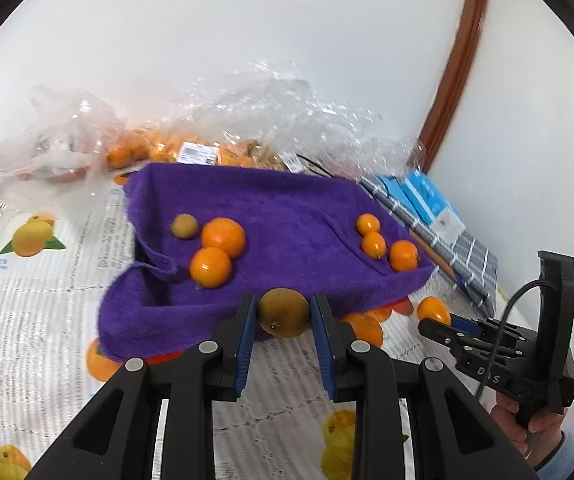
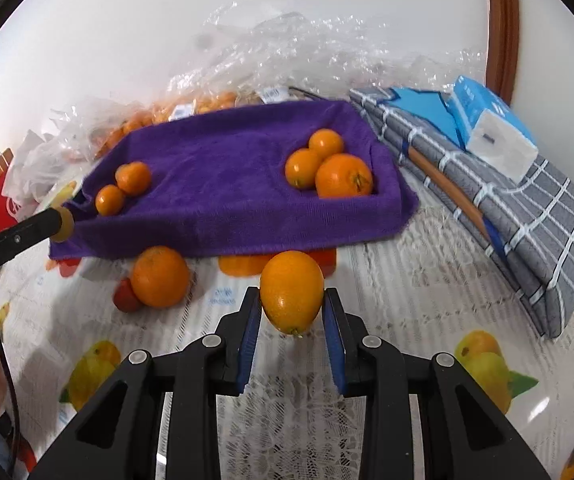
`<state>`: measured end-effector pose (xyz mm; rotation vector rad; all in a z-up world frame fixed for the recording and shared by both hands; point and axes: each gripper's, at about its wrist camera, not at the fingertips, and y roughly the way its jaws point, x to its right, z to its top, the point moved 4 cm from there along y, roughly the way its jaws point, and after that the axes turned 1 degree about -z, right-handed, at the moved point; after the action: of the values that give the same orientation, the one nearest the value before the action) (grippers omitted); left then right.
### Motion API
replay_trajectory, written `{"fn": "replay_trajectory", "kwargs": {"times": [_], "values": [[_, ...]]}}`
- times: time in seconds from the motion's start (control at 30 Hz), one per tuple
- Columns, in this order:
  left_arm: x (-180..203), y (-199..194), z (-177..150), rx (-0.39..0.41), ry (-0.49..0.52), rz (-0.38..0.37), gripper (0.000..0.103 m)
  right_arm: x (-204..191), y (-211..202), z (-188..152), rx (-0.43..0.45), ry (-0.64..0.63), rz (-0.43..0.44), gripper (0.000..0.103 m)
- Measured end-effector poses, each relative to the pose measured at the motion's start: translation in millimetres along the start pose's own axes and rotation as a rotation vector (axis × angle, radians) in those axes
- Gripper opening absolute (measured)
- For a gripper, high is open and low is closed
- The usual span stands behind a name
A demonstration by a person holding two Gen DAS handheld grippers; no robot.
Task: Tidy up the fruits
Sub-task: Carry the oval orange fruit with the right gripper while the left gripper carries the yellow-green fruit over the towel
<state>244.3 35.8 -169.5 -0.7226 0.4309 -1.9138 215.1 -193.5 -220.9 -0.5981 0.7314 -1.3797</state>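
The left gripper (image 1: 283, 316) is clamped on a brownish-green fruit (image 1: 283, 313), held between both blue pads at the near edge of the purple towel (image 1: 271, 208). The towel lines a shallow tray on the worktop (image 1: 39, 320).

Left wrist view, left to right:
- At 9 o'clock on the towel: a small brownish fruit (image 1: 184, 225) beside two larger oranges (image 1: 223, 237) that touch each other.
- At 3 o'clock on the towel: three small oranges (image 1: 373, 244) grouped in a fold.
- At 4 o'clock of the towel: the right gripper (image 1: 431, 326), hand-held, with an orange fruit at its tip.

The right gripper (image 2: 292, 312) is clamped on an oval orange fruit (image 2: 292, 291), held above the worktop just in front of the towel.

Right wrist view, left to right:
- At 9 o'clock: one finger of the left gripper (image 2: 19, 236) against the towel's left corner.
- At 7 o'clock of the towel: a loose orange (image 2: 159, 277) on the worktop, touching a small red item (image 2: 125, 298).
- At 2 o'clock: a folded grey checked cloth (image 2: 519, 208) carrying a blue box (image 2: 491, 136).

Behind the towel, clear plastic bags (image 2: 295, 52) hold more oranges.
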Motion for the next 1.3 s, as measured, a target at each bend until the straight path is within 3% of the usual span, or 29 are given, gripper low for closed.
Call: {"fn": "replay_trajectory", "kwargs": {"times": [0.23, 0.53, 0.67, 0.87, 1.3], "values": [[-26.7, -9.2, 19.5, 0.016, -0.111, 0.025, 0.027, -10.7, -15.8, 41.5, 0.067, -0.046, -0.010, 0.031], [-23.4, 13.7, 61.0, 0.022, -0.099, 0.050, 0.027, -29.5, 11.8, 88.7, 0.094, -0.103, 0.013, 0.031], [-40.0, 35.9, 63.2, 0.028, -0.121, 0.134, 0.027, -33.9, 38.6, 88.4, 0.058, -0.110, 0.038, 0.031], [-68.7, 61.0, 51.4, 0.009, -0.180, 0.192, 0.027, -35.2, 71.5, 71.8, -0.014, -0.100, 0.096, 0.031], [-56.4, 75.4, 42.6, 0.014, -0.101, 0.221, 0.027, -37.3, 72.2, 66.2, -0.004, -0.098, 0.104, 0.031]]}}
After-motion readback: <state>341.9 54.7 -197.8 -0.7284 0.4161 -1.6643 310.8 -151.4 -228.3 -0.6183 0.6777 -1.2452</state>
